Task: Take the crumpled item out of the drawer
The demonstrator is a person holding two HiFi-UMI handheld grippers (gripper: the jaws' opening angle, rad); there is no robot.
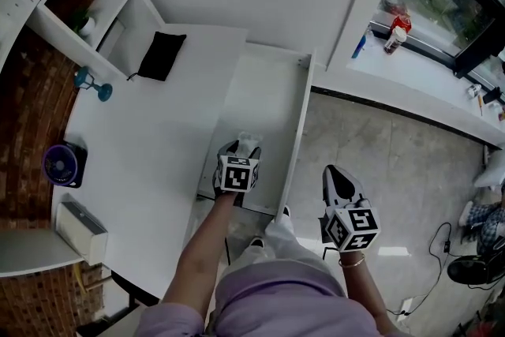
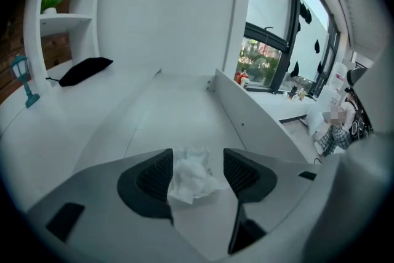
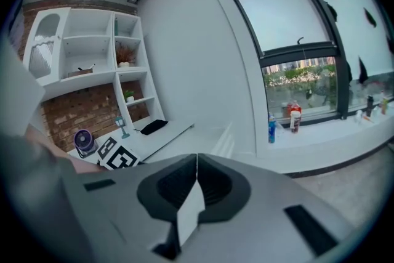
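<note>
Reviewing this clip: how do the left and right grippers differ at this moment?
The left gripper has its fingers apart; the right gripper has its fingers together. The left gripper has the crumpled white item between its fingers, not yet pinched; the right gripper holds nothing. The left gripper reaches into the open drawer; the right gripper hangs beside it, over the floor. Both carry a marker cube.

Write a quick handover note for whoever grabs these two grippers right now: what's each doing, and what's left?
Left gripper: open, jaws either side of the crumpled paper, not clamped on it.
Right gripper: shut, empty, held beside the drawer.
The paper lies in the open drawer, at the end nearest the person.
Done: drawer open, left gripper lined up. Left to do: close on the paper, lift it out.
</note>
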